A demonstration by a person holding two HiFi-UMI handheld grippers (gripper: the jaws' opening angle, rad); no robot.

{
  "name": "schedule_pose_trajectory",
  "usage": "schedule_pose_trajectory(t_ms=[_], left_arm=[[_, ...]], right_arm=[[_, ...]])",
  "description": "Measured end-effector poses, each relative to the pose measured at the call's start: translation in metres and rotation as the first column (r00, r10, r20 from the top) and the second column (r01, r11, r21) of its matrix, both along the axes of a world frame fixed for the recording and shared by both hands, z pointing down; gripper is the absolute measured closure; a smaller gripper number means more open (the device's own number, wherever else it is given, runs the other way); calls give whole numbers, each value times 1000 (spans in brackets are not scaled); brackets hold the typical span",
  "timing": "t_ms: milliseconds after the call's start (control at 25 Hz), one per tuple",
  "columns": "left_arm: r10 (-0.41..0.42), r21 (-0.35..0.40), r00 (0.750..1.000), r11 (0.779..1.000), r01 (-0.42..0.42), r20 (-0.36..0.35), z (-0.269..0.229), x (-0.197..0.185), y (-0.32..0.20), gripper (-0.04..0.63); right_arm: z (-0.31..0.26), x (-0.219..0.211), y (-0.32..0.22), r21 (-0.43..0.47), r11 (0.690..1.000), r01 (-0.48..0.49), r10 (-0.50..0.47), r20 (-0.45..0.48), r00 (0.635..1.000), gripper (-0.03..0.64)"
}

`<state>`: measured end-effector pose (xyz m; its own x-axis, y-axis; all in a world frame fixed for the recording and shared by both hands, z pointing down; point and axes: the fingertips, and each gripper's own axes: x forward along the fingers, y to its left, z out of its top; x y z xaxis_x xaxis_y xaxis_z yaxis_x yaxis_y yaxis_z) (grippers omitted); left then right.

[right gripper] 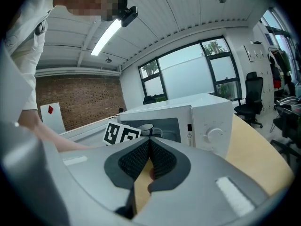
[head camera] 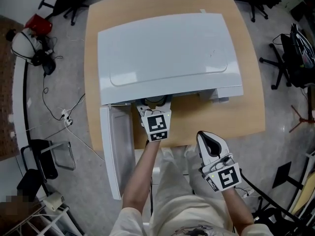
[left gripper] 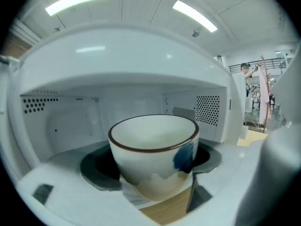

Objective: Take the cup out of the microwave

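At the mouth of the microwave's cavity sits the cup [left gripper: 153,157], cream with a thin brown rim, a blue splash on its right flank and a tan wash lower down; it stands upright and looks empty; the left claw [head camera: 156,107] has it between its jaws, the dark pads pressing on either side of the bowl, so the claw is closed wide on the cup; below the cup a strip of the wooden table shows between the jaws; behind it lies the white cavity, with vent holes on the rear wall at left and on the right wall.

From the head view, the microwave [head camera: 167,53] is a white box on a light wooden table [head camera: 246,82]; its door [head camera: 115,146] stands swung open at the left, reaching out past the table's edge toward the person; the left claw's tips reach under the front edge of the microwave's top, and its marker cube [head camera: 158,126] sits just behind them on the person's forearm line.

Well apart from the cup, the right claw [right gripper: 150,145] is held low over the person's lap, off the table's near edge; its ribbed pads meet at the tips, with nothing held; its own marker cube [head camera: 225,177] shows behind it; from its view the microwave's control knob [right gripper: 215,134] is seen on the front panel.

Round the table stand black office chairs [head camera: 280,63]; cables [head camera: 54,107] trail on the grey floor at left.
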<state>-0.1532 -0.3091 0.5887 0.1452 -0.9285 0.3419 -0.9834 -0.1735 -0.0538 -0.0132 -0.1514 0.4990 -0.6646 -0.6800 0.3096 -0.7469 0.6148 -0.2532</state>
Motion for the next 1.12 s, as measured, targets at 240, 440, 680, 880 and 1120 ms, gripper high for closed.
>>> schedule_pose_trajectory(t_ms=[240,440,680,880,1120], left_arm=[[13,-13,1000,1000,-13,1,-29,16,48,192],[15,-23,1000,1000,-15,-4,-55,29,89,192],[13,-21,1000,1000,-14,-11,-93,38,142,192],[-1,-34,999,999,-1,-40,-109,45,177,192],[7,-27,999,1000,-8,-35,-126,55,204,192]], right_arm=[[-18,2,7,31,1000,-5,5,-6,1000,611],[-31,8,10,59,998,-8,8,8,1000,611],[-47,9,19,90,996,-7,5,16,1000,611],[-52,9,27,111,994,16,-16,-1,1000,611],[-60,14,36,132,991,29,-28,-8,1000,611]])
